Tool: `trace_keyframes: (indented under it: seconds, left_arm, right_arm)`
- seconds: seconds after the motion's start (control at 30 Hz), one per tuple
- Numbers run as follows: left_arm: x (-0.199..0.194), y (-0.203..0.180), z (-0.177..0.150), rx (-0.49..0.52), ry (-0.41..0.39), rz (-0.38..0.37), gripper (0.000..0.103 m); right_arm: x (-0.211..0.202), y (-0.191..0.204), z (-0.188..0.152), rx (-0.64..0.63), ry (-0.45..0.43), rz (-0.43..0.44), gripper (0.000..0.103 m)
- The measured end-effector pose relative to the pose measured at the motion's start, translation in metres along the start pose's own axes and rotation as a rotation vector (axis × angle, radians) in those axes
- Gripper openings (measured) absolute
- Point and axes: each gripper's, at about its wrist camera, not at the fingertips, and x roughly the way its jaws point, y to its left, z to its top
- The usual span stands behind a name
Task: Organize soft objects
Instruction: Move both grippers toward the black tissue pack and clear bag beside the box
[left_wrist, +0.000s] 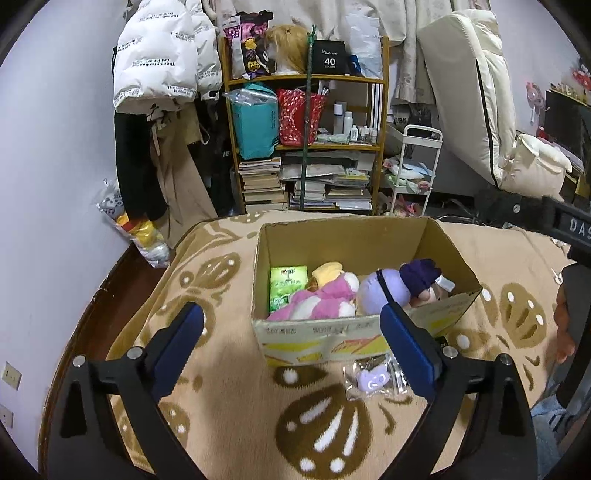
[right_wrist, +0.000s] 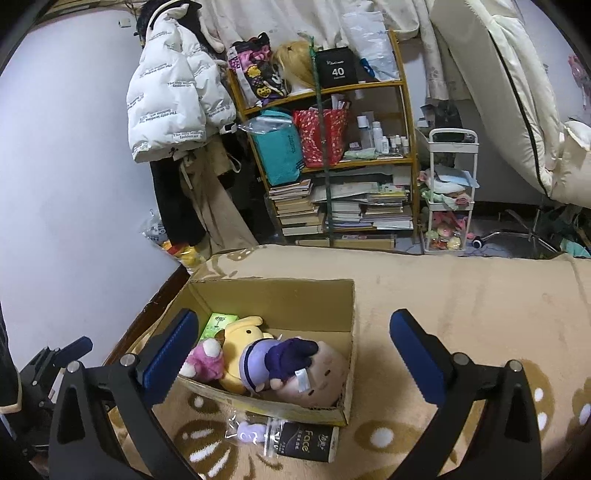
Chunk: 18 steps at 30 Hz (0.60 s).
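Right wrist view: box (right_wrist: 273, 295) holds three plush toys (right_wrist: 236, 354); both grippers' fingers (right_wrist: 170, 354) wide, empty.

Even, dim indoor light is filling both views; fisheye distortion is bending the edges into black corners, and soft shadows are falling beneath the cardboard box (left_wrist: 354, 332).

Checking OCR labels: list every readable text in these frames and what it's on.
"40": black box on the shelf's top level.
"Face": black tissue pack in front of the cardboard box.
"DAS": black bar at the left view's right edge, cut off.
"The only ... fashion art": white puffer jacket, partly legible.
Green pack, book spines, bottles: unreadable.
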Motion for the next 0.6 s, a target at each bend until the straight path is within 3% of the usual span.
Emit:
trace_keyframes:
  seconds: [0.6]
  left_arm:
    - [-0.019,-0.021,-0.021,0.073,0.058,-0.010,0.095]
  right_arm:
    - [-0.032,-0.008,-0.038,0.065,0.040,-0.007,0.103]
